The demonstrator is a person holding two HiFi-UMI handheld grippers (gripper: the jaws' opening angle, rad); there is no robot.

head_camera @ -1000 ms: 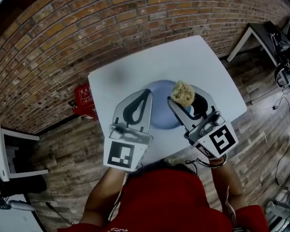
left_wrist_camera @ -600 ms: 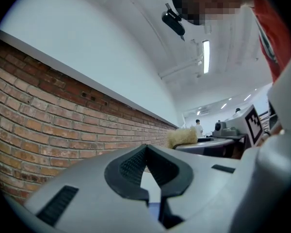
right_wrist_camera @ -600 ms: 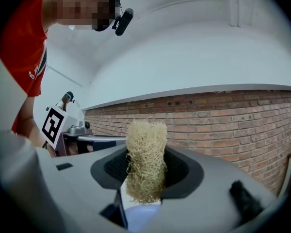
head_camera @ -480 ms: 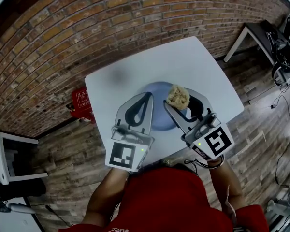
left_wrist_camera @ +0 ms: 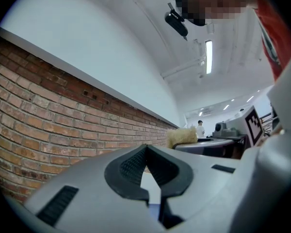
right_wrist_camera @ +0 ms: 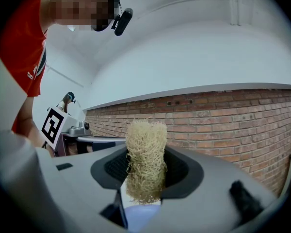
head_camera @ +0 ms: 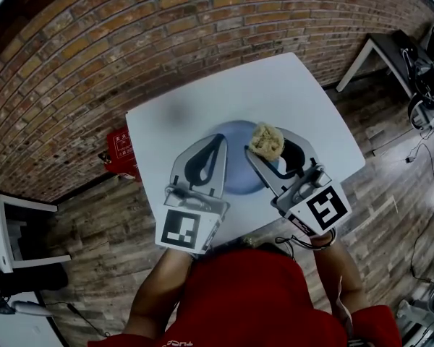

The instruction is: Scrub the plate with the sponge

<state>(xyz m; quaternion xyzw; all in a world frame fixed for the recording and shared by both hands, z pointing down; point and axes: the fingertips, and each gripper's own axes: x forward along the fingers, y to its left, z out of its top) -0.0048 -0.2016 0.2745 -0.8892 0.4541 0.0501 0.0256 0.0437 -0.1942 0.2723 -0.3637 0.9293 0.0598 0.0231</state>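
Note:
A round blue plate [head_camera: 239, 170] lies on the white table [head_camera: 275, 92], partly covered by both grippers. My right gripper [head_camera: 265, 147] is shut on a tan, fibrous sponge [head_camera: 266, 139] that hangs over the plate's right part. In the right gripper view the sponge [right_wrist_camera: 145, 161] stands upright between the jaws, with a strip of the plate [right_wrist_camera: 138, 217] below it. My left gripper [head_camera: 220, 139] hovers over the plate's left part. Its jaws are shut with nothing between them [left_wrist_camera: 145, 148]. From there the sponge [left_wrist_camera: 182, 137] shows to the right.
The table's near edge runs just under both grippers. A red box [head_camera: 125, 150] stands on the wooden floor at the table's left, against the brick wall [head_camera: 130, 27]. Another table [head_camera: 380, 49] and cables are at the far right, and a white shelf [head_camera: 3, 226] at the far left.

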